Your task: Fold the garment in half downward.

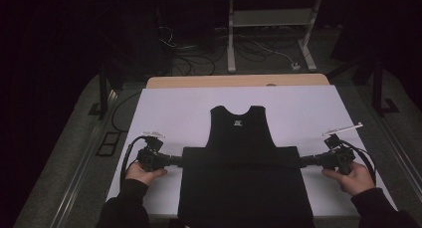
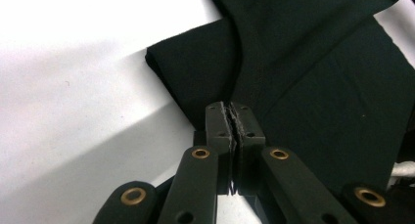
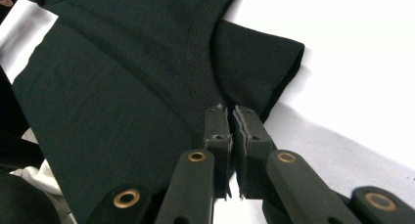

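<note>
A black shirt (image 1: 241, 138) lies flat on the white sheet (image 1: 169, 108), collar toward the far side and its lower half wide near the table's front. My left gripper (image 1: 179, 161) is shut at the shirt's left edge. In the left gripper view its jaws (image 2: 230, 106) meet on the dark fabric (image 2: 303, 87) by the sleeve seam. On the opposite edge, my right gripper (image 1: 302, 161) mirrors it, shut. The right gripper view shows the closed jaws (image 3: 229, 108) pinching cloth beside the short sleeve (image 3: 259, 62). Both grippers lie low and level, pointing inward.
The sheet covers a wooden table whose far edge (image 1: 239, 81) shows bare. Bare white sheet lies on both sides of the shirt and beyond the collar. Cables (image 1: 194, 58) and a white desk frame (image 1: 271, 24) stand on the dark floor behind.
</note>
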Demonstrator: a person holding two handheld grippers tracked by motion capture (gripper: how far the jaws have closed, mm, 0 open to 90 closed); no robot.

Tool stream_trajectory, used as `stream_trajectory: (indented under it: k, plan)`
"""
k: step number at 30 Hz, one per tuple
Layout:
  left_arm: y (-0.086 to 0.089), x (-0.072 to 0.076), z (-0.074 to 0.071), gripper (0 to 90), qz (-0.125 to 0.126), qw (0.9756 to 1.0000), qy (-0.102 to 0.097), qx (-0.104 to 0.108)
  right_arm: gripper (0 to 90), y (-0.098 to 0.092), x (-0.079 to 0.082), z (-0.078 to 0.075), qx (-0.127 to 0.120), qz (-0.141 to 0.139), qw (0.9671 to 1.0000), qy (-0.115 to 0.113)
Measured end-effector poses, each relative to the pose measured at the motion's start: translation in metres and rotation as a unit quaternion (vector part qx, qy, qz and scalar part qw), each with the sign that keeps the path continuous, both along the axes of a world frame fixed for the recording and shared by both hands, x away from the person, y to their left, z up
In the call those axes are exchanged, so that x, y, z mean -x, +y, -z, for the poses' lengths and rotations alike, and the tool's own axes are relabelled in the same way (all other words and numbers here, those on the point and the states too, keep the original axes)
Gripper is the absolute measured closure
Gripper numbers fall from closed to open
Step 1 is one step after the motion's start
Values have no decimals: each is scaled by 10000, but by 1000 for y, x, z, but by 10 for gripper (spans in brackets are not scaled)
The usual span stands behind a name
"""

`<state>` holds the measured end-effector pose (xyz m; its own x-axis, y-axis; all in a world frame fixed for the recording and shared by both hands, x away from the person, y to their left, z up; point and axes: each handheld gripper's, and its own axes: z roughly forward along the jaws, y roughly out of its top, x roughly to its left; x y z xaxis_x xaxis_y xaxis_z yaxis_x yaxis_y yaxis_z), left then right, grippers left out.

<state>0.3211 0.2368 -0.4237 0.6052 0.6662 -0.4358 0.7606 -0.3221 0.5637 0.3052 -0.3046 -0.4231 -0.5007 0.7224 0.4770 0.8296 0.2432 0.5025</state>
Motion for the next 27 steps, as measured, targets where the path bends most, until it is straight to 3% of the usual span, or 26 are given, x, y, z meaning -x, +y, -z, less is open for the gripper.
stream_trajectory:
  k: [13, 20, 25, 26, 27]
  plan:
    - [-3, 2, 2, 867, 102, 9998, 94, -130, 836, 2, 5, 4, 40, -99, 9998, 183]
    - [-8, 5, 2, 854, 224, 9994, -36, -256, 825, 4, 5, 6, 64, -177, 9997, 155]
    - [-12, 7, 4, 707, 321, 9985, -88, -432, 771, 6, 6, 6, 63, -249, 9997, 42]
    - [-13, 7, 4, 660, 323, 9983, -85, -475, 699, 8, 8, 4, 94, -257, 9996, -73]
    - [-14, 7, 4, 660, 312, 9984, -83, -466, 699, 8, 8, 4, 94, -257, 9996, -73]
